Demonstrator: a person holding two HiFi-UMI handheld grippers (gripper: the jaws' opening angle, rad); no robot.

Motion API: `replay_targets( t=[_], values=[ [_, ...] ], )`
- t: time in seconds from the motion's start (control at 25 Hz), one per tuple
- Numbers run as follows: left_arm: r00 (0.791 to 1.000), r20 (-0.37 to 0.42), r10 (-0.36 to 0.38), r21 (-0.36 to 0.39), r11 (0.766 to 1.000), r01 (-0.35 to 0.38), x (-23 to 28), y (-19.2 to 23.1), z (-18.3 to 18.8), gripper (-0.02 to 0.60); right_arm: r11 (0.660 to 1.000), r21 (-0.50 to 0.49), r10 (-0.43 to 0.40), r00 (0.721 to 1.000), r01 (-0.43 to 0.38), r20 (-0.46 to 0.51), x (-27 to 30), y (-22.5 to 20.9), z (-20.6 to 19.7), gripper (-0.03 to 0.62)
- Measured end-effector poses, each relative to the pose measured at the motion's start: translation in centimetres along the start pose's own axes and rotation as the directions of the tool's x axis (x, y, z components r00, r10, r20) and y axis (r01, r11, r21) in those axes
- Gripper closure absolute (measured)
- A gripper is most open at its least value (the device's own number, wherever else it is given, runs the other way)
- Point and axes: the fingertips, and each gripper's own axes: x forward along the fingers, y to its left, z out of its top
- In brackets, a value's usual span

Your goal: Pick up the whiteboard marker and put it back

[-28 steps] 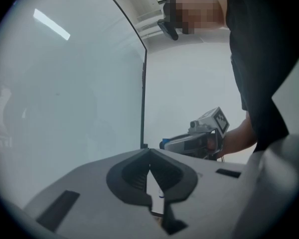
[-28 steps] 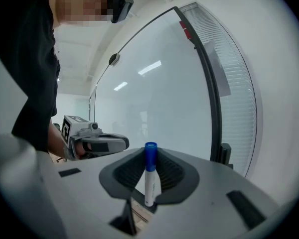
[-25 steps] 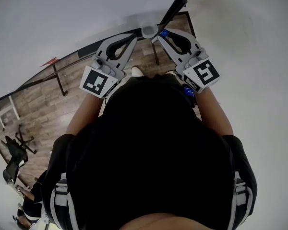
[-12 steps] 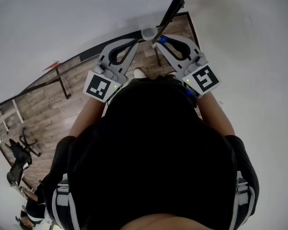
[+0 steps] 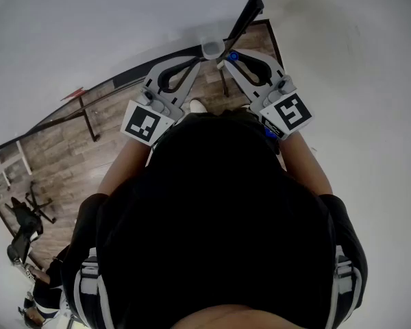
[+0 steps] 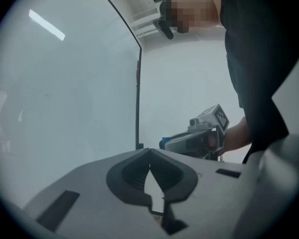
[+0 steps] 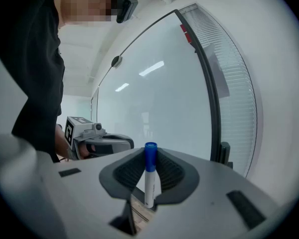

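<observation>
Marker upright in right tool

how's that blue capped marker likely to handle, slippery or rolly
Probably stiff and light: the marker is a slim plastic tube standing straight between the right jaws. Its smooth round barrel might slip in a loose grip, and would likely roll if laid flat.

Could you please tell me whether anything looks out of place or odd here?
Nothing stands out. The whiteboard marker sits upright, blue cap on, clamped in the right gripper. The left gripper is shut and empty, and the whiteboard ahead shows no marks or damage.
</observation>
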Motion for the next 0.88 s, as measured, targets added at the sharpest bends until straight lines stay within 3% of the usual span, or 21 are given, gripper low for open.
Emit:
replay_targets(
  t=[0.6,0.88],
  values=[
    [1.000,0.012,0.024,0.000,1.000,-0.024,0.6,0.3,0.1,0.577,1.000,0.017,-0.017,0.999,0.016,0.031,-0.5,-1.3,0.4,0.531],
    [0.998,0.030,0.055,0.021,0.998,-0.055,1.0,1.5,-0.4,0.577,0.997,0.000,-0.076,0.995,0.076,0.065,0.5,-3.1,-0.4,0.531]
  ],
)
